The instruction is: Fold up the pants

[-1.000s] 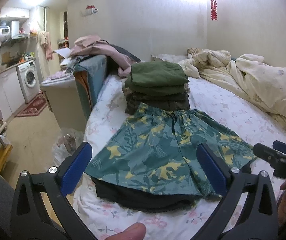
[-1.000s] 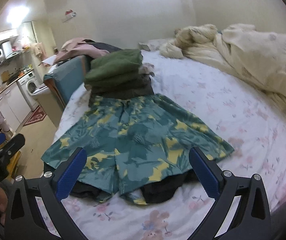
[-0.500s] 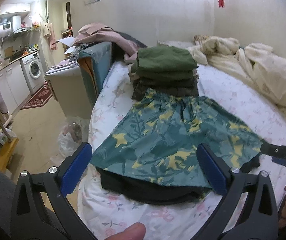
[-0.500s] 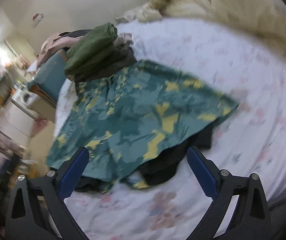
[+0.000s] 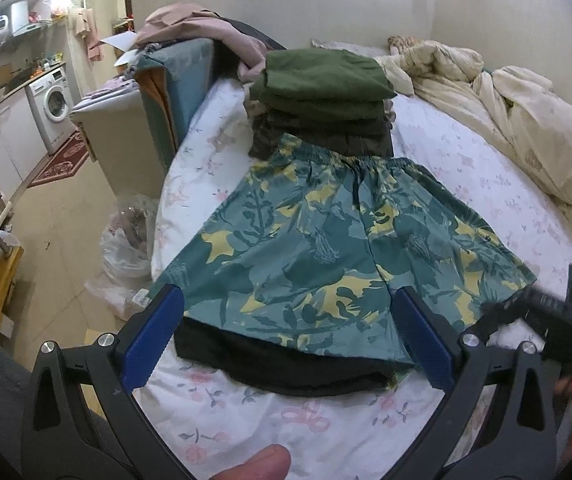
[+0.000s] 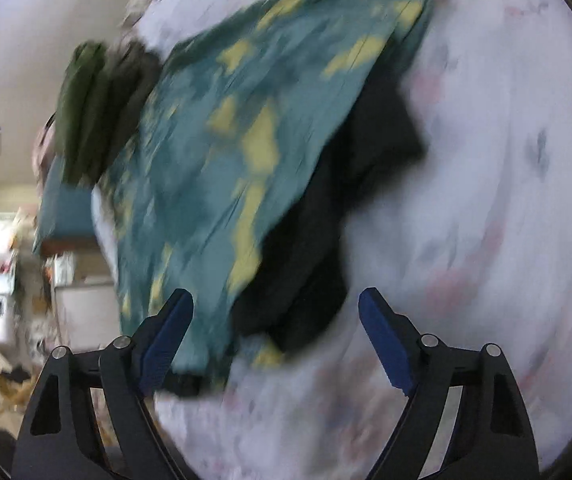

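Teal shorts with a yellow leaf print [image 5: 338, 240] lie flat on the bed, waistband at the far end. A black garment [image 5: 286, 364] lies under their near hem. My left gripper [image 5: 290, 332] is open and empty, just short of the near hem. My right gripper [image 6: 274, 328] is open and empty, tilted, close over the shorts' right leg hem [image 6: 222, 184] and the black garment [image 6: 326, 208]; that view is blurred. The right gripper also shows in the left wrist view [image 5: 542, 312] at the shorts' right corner.
A stack of folded green and dark clothes [image 5: 326, 96] sits behind the waistband. A cream duvet [image 5: 526, 112] is heaped at the right. The floral sheet [image 5: 286, 420] covers the bed. A plastic bag [image 5: 126, 240] and a washing machine [image 5: 52, 108] are on the left.
Both grippers have moved closer to the shorts. The right gripper has swung down and rolled toward the right leg hem, blurring its view.
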The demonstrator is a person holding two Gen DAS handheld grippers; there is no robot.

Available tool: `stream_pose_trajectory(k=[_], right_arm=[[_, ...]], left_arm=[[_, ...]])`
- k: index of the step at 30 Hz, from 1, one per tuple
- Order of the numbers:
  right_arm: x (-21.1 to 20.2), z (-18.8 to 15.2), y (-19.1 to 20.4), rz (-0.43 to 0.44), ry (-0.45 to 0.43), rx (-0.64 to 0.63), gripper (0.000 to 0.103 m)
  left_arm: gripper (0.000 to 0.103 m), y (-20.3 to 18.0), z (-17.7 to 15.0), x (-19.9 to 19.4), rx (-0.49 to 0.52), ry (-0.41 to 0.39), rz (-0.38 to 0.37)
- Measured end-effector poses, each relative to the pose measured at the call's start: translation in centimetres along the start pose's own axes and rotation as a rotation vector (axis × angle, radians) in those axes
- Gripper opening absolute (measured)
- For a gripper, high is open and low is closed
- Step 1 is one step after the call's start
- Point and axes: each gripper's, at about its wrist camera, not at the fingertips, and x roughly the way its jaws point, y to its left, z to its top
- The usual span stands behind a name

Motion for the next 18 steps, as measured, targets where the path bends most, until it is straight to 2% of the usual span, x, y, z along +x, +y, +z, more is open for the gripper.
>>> stream_pose_trajectory(k=[5, 9, 12, 14, 16, 17, 18], right_arm=[[-0.9, 4.3, -1.2, -0.008, -0.118, 0.093, 0.076], [-1.2, 7.7, -3.1, 0.021, -0.197, 0.191, 0.072], [-1.5, 9.6, -3.7, 0.026, -0.237, 0.220, 0.068], [-1.2, 10.4, -3.8, 0.042, -0.233, 0.242, 0.068], [-1.3, 10.9, -3.0, 0.009, -0.246, 0.189, 0.041], [-1.4, 10.9, -2.5, -0.005, -0.242, 0.153, 0.004], [-1.6, 10.8, -2.0, 0.005, -0.244, 0.139, 0.004]], left_arm=[[0.103, 0.6, 0.3, 1.0, -0.040, 0.043, -0.011], [0.103, 0.9, 0.3, 1.3, -0.061, 0.064, -0.019], [0.103, 0.9, 0.3, 1.6, -0.051, 0.076, -0.010], [0.103, 0.9, 0.5, 1.9, -0.045, 0.086, -0.004], [0.103, 0.8, 1.0, 2.4, -0.036, 0.107, 0.001], [0.103, 0.6, 1.4, 2.7, -0.029, 0.121, -0.003], [0.103, 0.4, 1.8, 3.1, -0.021, 0.134, -0.006]])
